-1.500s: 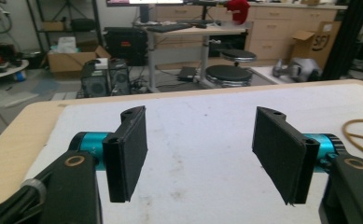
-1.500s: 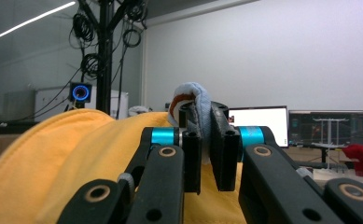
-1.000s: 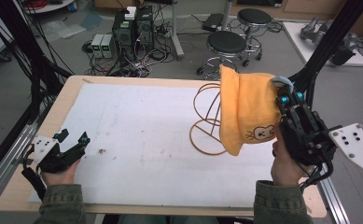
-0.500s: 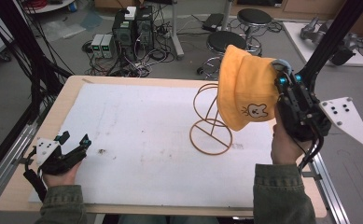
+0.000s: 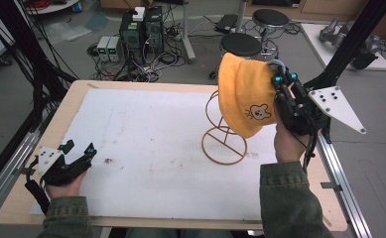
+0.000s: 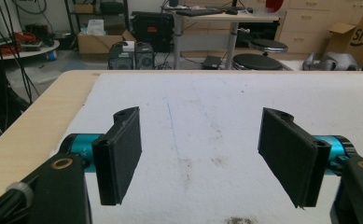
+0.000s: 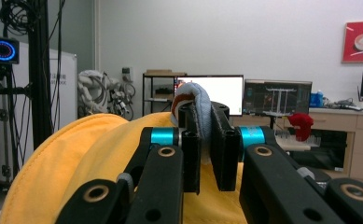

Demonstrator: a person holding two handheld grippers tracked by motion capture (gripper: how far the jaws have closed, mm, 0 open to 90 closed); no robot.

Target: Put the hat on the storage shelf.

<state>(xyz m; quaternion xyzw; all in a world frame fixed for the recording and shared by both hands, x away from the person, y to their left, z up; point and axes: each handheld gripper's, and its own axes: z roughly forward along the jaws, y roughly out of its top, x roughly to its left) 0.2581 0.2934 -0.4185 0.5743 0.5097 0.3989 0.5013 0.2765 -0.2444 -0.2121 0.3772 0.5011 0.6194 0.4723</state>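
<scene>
Table (image 5: 131,129) carrying wire stand (image 5: 224,144). Yellow hat (image 5: 242,94) hanging above stand, its blue-edged brim pinched tight in right gripper (image 5: 281,89). Left gripper (image 5: 79,154) resting near-left, jaws spread wide, gripping nothing.

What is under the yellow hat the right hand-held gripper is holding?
Under the yellow hat stands an orange wire stand: its round base and lower loops show. The hat covers its top, so contact cannot be told.
</scene>
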